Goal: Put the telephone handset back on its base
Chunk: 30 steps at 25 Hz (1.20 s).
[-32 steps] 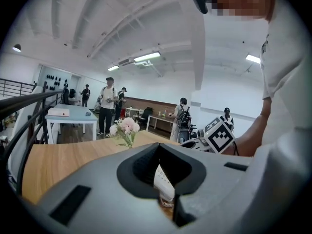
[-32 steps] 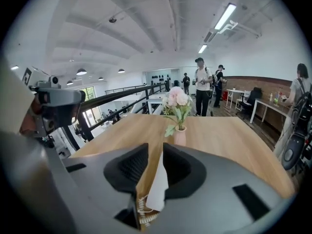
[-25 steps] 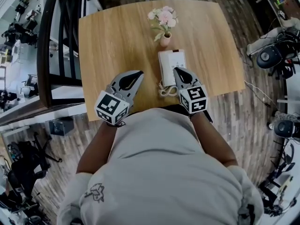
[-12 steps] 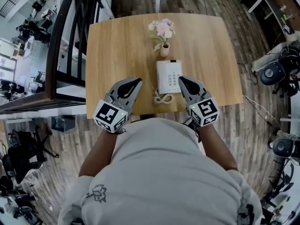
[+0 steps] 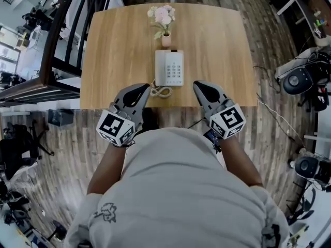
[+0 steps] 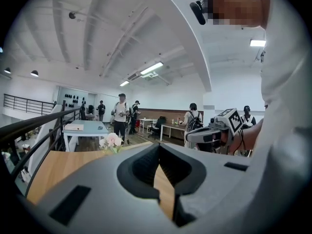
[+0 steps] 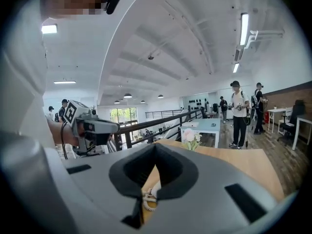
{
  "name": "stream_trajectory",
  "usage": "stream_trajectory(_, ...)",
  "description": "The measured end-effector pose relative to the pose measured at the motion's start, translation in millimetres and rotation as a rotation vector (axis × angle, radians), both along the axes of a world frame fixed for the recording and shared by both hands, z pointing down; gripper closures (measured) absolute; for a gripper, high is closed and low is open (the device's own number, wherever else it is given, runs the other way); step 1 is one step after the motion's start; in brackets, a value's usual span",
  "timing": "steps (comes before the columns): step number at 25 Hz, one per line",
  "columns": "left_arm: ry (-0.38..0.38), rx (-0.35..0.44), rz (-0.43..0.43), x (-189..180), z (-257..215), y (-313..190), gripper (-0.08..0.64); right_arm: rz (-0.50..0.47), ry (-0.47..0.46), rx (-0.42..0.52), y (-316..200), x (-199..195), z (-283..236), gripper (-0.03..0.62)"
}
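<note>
A white telephone (image 5: 168,67) lies on the wooden table (image 5: 222,50). Its handset (image 5: 161,67) rests along the left side of the base, and the coiled cord (image 5: 161,92) curls at its near end. My left gripper (image 5: 145,88) hovers at the table's near edge, left of the cord, shut and empty. At the same edge, right of the phone, my right gripper (image 5: 198,86) is also shut and empty. In the right gripper view the cord (image 7: 146,199) shows through the hollow of the shut right gripper (image 7: 155,149). The left gripper (image 6: 159,150) points across the table.
A small vase of pink flowers (image 5: 163,22) stands just behind the phone. A black railing (image 5: 57,56) runs along the table's left side. Equipment and cables (image 5: 300,76) lie on the floor at the right. Several people (image 7: 239,113) stand in the background.
Both grippers have drawn back from the phone to the table's near edge. The right one, earlier over the phone's near right corner, is now clear of it. The head view has shifted.
</note>
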<state>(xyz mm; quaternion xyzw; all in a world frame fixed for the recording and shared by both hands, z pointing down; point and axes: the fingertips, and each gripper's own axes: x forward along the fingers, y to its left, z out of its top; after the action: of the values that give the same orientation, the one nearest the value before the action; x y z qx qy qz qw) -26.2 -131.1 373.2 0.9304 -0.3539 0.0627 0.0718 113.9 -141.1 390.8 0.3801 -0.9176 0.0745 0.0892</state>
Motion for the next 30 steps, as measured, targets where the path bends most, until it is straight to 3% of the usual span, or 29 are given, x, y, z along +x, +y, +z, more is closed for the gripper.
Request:
stream_trajectory(8, -0.020, -0.034, -0.055, 31.5, 8.8, 60.5, 0.554, -0.049, -0.046, -0.016, 46.9, 35.6, -6.0, 0.588)
stream_trajectory(17, -0.032, -0.046, -0.042, 34.2, 9.5, 92.0, 0.554, -0.076, -0.088, -0.028, 81.2, 29.0, -15.2, 0.588)
stream_trajectory(23, -0.036, -0.038, 0.003, 18.0, 4.9, 112.3, 0.554, -0.060, -0.068, -0.026, 102.8, 5.5, -14.4, 0.588)
stream_trajectory(30, -0.047, -0.065, 0.042, -28.0, 10.6, 136.0, 0.554, -0.030, -0.055, -0.016, 131.2, -38.1, -9.3, 0.588)
